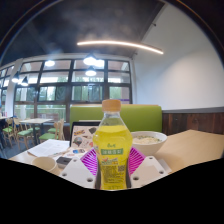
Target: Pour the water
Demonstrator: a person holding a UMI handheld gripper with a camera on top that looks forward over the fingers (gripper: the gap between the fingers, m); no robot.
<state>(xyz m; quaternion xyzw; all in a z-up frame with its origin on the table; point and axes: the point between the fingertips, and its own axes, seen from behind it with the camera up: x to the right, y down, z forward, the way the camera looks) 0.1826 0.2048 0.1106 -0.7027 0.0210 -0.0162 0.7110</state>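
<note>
A plastic bottle [112, 145] of yellow drink with an orange cap and a green-and-white label stands upright between my fingers. My gripper [112, 165] is shut on the bottle, and the pink pads [90, 162] press against its sides at label height. The bottle hides whatever lies straight ahead of the fingers. A white bowl [150, 142] sits on the table just beyond the right finger. A smaller white cup or bowl [43, 162] sits beyond the left finger.
The light wooden table [190, 148] stretches to both sides. A phone-like dark flat object [64, 160] lies left of the bottle. A green bench [140, 115] stands behind the table. Tables and chairs [25, 128] fill the room by the windows at the left.
</note>
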